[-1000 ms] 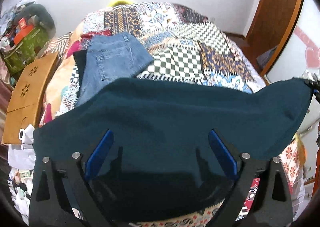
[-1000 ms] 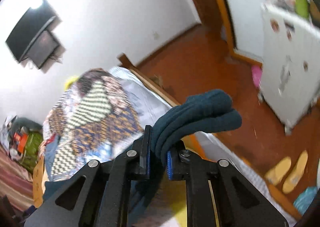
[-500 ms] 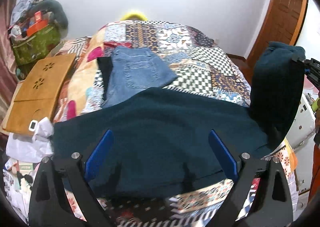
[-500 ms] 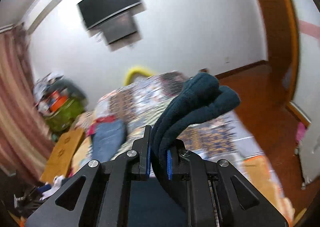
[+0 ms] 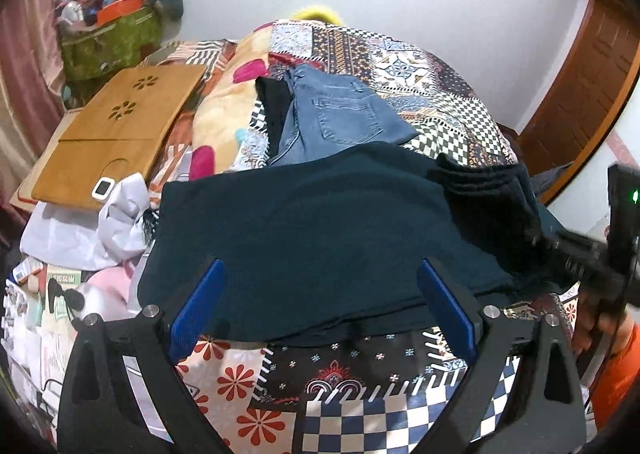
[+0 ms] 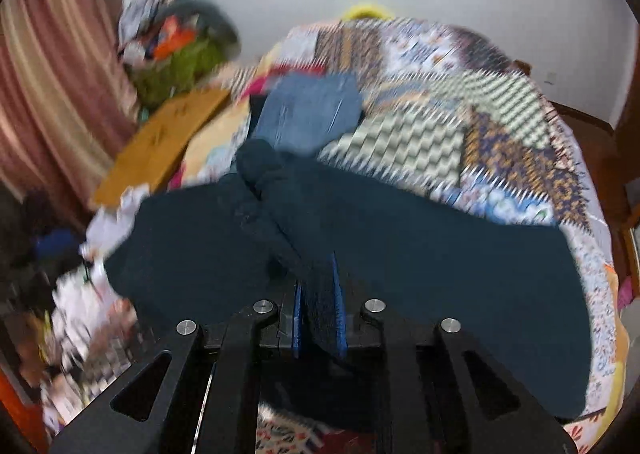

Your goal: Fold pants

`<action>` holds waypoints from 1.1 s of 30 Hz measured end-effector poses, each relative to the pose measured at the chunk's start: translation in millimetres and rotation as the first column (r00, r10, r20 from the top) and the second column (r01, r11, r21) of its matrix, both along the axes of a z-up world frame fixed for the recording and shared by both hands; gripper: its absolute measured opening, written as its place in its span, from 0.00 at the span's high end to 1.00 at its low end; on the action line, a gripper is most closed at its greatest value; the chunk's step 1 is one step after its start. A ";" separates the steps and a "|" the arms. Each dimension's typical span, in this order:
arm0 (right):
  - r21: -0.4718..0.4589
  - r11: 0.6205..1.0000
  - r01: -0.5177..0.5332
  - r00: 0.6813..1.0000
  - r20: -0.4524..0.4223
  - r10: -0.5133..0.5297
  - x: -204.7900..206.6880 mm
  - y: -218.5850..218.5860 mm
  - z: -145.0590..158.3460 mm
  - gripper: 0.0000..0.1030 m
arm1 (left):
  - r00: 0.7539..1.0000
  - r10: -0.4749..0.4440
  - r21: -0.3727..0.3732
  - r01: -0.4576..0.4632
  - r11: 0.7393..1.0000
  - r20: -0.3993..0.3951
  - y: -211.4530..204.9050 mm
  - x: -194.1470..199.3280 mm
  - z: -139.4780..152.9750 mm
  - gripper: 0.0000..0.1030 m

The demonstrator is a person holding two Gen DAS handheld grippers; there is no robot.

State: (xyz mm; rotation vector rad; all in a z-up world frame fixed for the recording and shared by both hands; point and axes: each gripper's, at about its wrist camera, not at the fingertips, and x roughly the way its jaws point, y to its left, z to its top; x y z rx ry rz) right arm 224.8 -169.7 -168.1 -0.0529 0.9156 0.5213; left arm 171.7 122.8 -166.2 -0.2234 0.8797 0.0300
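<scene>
Dark teal pants (image 5: 320,222) lie across the near part of the patchwork bed. My left gripper (image 5: 320,270) hovers open over their near edge, nothing between its blue pads. In the left wrist view my right gripper (image 5: 580,262) comes in blurred from the right, with the pants' end (image 5: 488,190) doubled over the rest. In the right wrist view the right gripper (image 6: 316,282) has a fold of the pants (image 6: 440,262) between its blue pads; its jaws are opening. The bunched cloth (image 6: 260,174) stretches forward from it.
Folded blue jeans (image 5: 340,114) lie further back on the bedspread (image 5: 440,94). A wooden lap board (image 5: 116,126) and white clothes (image 5: 80,230) sit at the left, a green bag (image 5: 108,38) behind them. A brown door (image 5: 580,66) stands at right.
My right gripper has swung leftward from over the floor, carrying the pants' end over the rest of the pants. The left gripper has drawn back, so more bedspread shows below the pants.
</scene>
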 end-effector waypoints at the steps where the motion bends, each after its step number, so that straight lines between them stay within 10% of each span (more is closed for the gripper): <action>1: -0.013 1.000 -0.001 1.000 -0.006 0.001 -4.9 -0.3 -1.1 0.84 | 1.000 0.001 0.000 -0.001 1.000 -0.001 0.5 0.2 -0.7 0.06; 9: 0.011 0.998 -0.059 0.994 -0.093 0.060 -21.5 -8.6 -1.6 0.61 | 0.999 -0.046 0.028 0.045 0.999 0.022 -25.9 14.9 10.5 0.06; 22: 0.061 0.998 0.021 0.991 0.129 -0.029 -16.5 -76.3 53.6 0.37 | 0.973 -0.224 0.170 0.213 0.962 0.052 -120.9 70.8 37.0 0.05; 33: -0.004 0.993 0.117 0.993 0.016 -0.117 34.9 -117.7 5.5 0.36 | 0.933 -0.342 0.196 0.358 0.913 -0.110 -188.8 150.5 -9.6 0.05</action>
